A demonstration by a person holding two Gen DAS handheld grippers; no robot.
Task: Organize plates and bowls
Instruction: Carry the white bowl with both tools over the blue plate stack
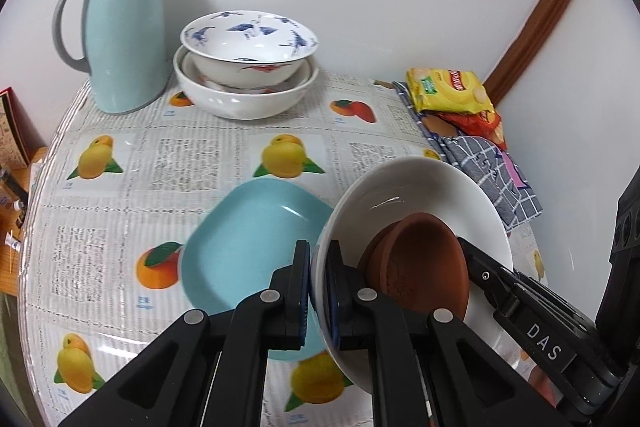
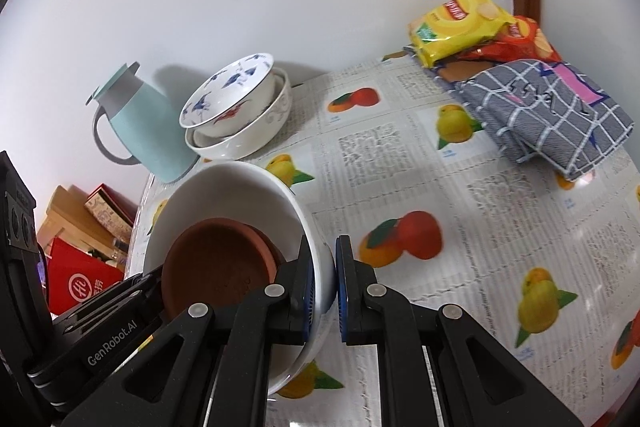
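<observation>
A large white bowl hangs above the table, carried from both sides. My left gripper is shut on its left rim; my right gripper is shut on the opposite rim of the white bowl. Two small brown clay dishes lie stacked inside it, also visible as brown dishes in the right wrist view. A light blue square plate lies on the table under the left gripper. At the back, a blue-patterned bowl sits nested in a wider white bowl.
A pale blue thermos jug stands at the back left by the wall. Yellow and red snack bags and a folded grey checked cloth lie at the right edge. The fruit-print tablecloth covers the table. Boxes sit beyond the left edge.
</observation>
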